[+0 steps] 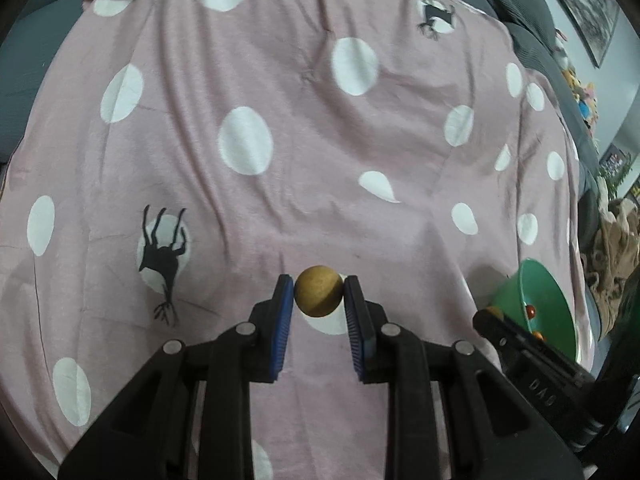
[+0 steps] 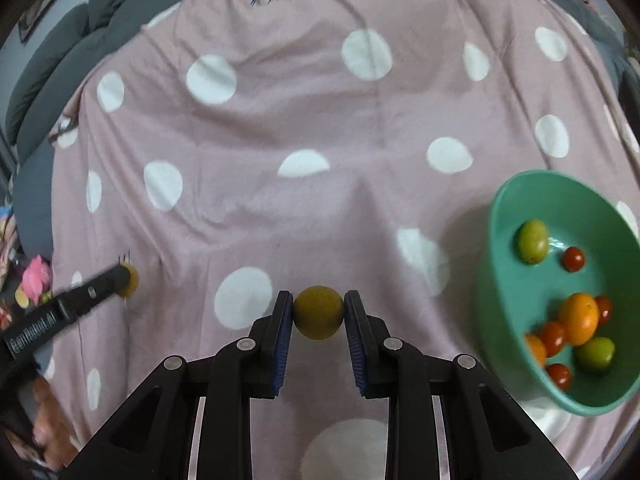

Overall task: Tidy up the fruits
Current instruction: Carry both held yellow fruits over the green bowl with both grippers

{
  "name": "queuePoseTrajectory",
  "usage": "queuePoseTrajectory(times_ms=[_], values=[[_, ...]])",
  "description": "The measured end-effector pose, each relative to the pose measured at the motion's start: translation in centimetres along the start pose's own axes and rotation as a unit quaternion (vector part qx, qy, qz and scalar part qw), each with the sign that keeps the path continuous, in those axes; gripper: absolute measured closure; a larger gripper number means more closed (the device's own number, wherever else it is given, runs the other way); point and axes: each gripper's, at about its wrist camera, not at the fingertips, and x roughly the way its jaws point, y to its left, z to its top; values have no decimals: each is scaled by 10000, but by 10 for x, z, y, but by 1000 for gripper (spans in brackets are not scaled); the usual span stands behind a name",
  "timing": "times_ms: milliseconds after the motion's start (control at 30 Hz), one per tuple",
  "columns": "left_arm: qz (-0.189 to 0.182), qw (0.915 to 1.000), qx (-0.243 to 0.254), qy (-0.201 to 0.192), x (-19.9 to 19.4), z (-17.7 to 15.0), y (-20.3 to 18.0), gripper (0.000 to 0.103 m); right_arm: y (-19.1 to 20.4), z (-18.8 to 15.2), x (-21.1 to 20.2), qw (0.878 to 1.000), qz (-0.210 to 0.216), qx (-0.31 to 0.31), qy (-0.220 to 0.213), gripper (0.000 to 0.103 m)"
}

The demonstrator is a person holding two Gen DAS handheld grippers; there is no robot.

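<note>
Left tongs (image 1: 319, 295) and right tongs (image 2: 319, 313) each pinch 1 round brown fruit above the bedspread (image 2: 320, 128). Either smooth fruit could slip before reaching the green bowl (image 2: 520, 200).

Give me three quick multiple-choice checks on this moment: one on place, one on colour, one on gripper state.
1. In the right wrist view, the bowl lies:
A. right of the gripper
B. left of it
C. under it

2. The bowl is:
A. red
B. green
C. white

3. The left gripper is:
A. open, empty
B. shut on a brown ball
C. shut, empty

Answers:
1 A: the bowl sits at that view's right edge on the dotted blanket.
2 B: its wall is green.
3 B: both pads press the brown ball.
</note>
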Motion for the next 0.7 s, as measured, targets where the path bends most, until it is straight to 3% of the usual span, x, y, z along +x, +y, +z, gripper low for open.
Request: queuePoseTrajectory(times_ms=[133, 400, 700], values=[[-128, 9996, 236, -84, -8, -5, -20, 78, -7, 4, -12, 9998, 130, 49, -158, 75], [-510, 9968, 554, -279, -25, -7, -65, 78, -44, 8, -46, 9978, -87, 369, -546, 75], [-663, 9940, 856, -180, -7, -18, -116, 78, -90, 9, -74, 9923, -464, 743, -877, 75]])
